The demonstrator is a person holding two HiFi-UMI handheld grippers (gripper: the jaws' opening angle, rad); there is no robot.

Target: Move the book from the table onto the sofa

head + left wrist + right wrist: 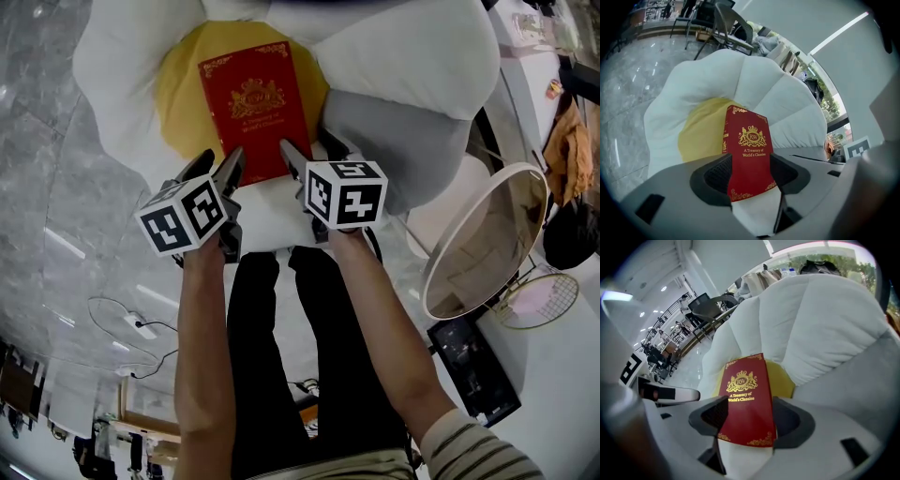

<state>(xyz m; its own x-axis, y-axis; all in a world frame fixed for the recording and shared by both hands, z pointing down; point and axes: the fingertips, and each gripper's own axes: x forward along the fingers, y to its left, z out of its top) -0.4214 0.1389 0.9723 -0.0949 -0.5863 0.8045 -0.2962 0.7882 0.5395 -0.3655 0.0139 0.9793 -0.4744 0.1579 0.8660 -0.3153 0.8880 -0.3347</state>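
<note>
A red book [251, 108] with gold lettering lies flat on a yellow cushion [178, 94] on the seat of the white sofa [412, 56]. My left gripper [217, 169] hovers at the book's near left corner and my right gripper [312, 155] at its near right corner. In the left gripper view the book [747, 154] shows in the gap of the left gripper [751, 180], with white seat under its near edge. The right gripper view shows the book [747, 408] the same way in the gap of the right gripper [750, 420]. Neither pair of pads presses on it.
A grey cushion [403, 141] lies on the sofa right of the book. A round mirror-like top [483, 239] and a black device [473, 366] are at the right. The person's legs [281, 356] stand before the sofa. A cable [131, 323] lies on the marble floor.
</note>
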